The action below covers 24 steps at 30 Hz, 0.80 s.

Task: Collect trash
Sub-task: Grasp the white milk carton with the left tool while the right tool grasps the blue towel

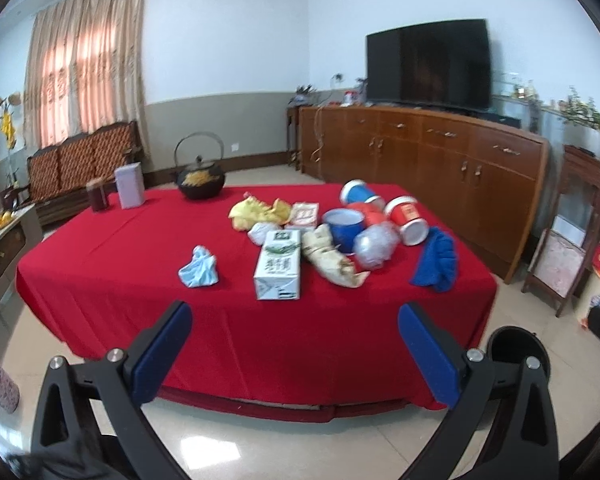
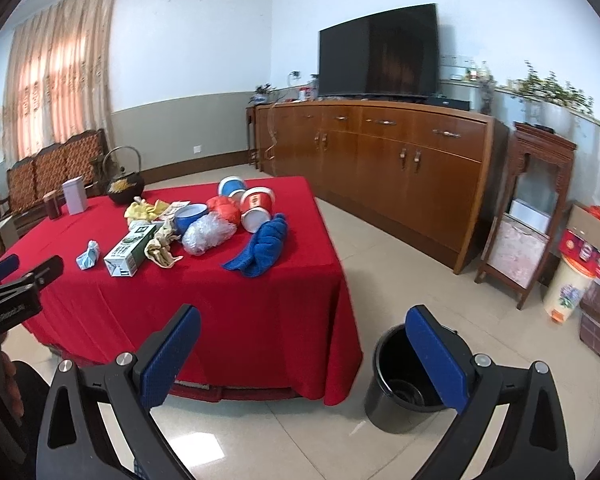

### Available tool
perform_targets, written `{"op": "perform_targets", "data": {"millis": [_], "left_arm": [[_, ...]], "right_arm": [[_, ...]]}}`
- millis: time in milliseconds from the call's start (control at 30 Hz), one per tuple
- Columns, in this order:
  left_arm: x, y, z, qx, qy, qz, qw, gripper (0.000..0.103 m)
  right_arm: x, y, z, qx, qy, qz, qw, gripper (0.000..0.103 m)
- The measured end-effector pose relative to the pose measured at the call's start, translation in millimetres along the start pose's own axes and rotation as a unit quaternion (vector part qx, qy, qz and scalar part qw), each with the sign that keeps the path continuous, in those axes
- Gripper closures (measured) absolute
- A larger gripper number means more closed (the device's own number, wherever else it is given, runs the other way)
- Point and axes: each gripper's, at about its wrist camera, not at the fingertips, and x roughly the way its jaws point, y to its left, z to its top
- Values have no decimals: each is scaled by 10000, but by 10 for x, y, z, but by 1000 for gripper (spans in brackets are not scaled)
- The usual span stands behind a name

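We held both grippers short of the table (image 1: 100,264) — the left gripper (image 1: 294,322) and the right gripper (image 2: 302,328) each had fingers spread wide, gripping nothing. The trash lay heaped on the table's red cloth: a carton (image 1: 278,266), a tissue (image 1: 198,268), cups (image 1: 404,218). The bin (image 2: 396,380) stood on the floor just beside the table.

Your table wears a plain red cloth (image 1: 140,264). On it: a white milk carton (image 1: 278,266) with green print, a pale blue crumpled wad (image 1: 199,268), a yellow wrapper (image 1: 256,212), a deep blue ribbed towel (image 1: 436,260), and blue (image 1: 342,230) and red-and-white cups (image 1: 406,216). Lower right of your right view, the bin (image 2: 396,380) is black. Your gripper pads (image 2: 172,356) are blue on black arms.
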Motion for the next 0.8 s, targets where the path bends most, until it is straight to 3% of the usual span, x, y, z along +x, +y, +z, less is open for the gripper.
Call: {"op": "perform_targets", "data": {"millis": [167,633,800], "left_arm": [[263,92,11,-106,172,193,9996,0],[915,187,82,-187,328,479,9981,0],[1231,169,92,-159,478,481,9976,0]], "right_arm": [[398,99,111,-94,388,98,9992,0],[1184,247,318,-1,487,294,9984,0],[1566,338,367,-114,627,342,9974,12]]}}
